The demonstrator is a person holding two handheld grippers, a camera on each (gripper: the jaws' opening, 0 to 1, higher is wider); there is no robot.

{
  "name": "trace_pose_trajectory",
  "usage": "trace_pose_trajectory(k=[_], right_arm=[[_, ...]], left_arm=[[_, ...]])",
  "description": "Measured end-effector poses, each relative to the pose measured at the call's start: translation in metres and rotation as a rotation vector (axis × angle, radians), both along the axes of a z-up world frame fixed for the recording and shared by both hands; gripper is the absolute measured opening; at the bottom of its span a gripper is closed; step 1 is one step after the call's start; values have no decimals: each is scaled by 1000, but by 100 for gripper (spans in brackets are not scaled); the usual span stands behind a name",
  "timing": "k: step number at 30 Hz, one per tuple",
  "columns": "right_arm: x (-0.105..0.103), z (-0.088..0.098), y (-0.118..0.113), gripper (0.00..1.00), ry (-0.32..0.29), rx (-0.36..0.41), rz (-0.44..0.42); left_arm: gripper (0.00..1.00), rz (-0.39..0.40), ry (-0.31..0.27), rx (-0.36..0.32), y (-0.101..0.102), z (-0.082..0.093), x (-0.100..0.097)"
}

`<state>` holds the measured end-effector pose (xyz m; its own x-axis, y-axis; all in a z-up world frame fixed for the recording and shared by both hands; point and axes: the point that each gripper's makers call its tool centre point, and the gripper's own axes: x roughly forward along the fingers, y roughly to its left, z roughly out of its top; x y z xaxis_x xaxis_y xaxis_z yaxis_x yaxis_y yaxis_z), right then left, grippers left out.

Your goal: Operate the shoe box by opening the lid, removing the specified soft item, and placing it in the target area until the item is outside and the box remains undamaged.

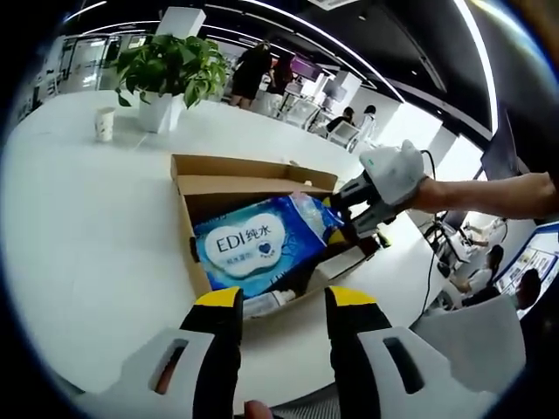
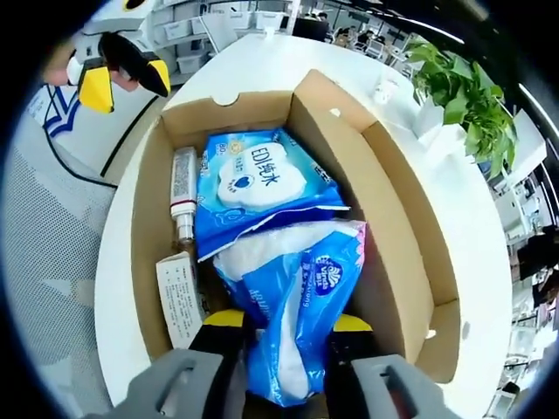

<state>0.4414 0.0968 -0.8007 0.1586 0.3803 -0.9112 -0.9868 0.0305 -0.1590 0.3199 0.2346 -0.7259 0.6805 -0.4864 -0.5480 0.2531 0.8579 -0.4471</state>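
Observation:
An open cardboard shoe box lies on the white table, its lid folded back. Inside lies a blue wipes pack printed with a white label. My left gripper hovers open at the box's near edge with nothing between its jaws. My right gripper reaches into the box from the right. In the right gripper view, my right gripper is shut on a soft blue-and-white tissue pack, which lies partly over the wipes pack. The left gripper shows beyond the box's far end.
A tube and a paper leaflet lie along the box's left wall. A potted plant and a paper cup stand on the table behind the box. People and office desks are in the background.

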Motion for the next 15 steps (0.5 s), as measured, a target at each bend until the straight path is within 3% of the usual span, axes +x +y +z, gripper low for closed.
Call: trace_pose_trajectory(k=[15], right_arm=[[6, 34, 3, 27, -37, 79, -24]], left_arm=[[38, 3, -7, -16, -4, 4, 0]])
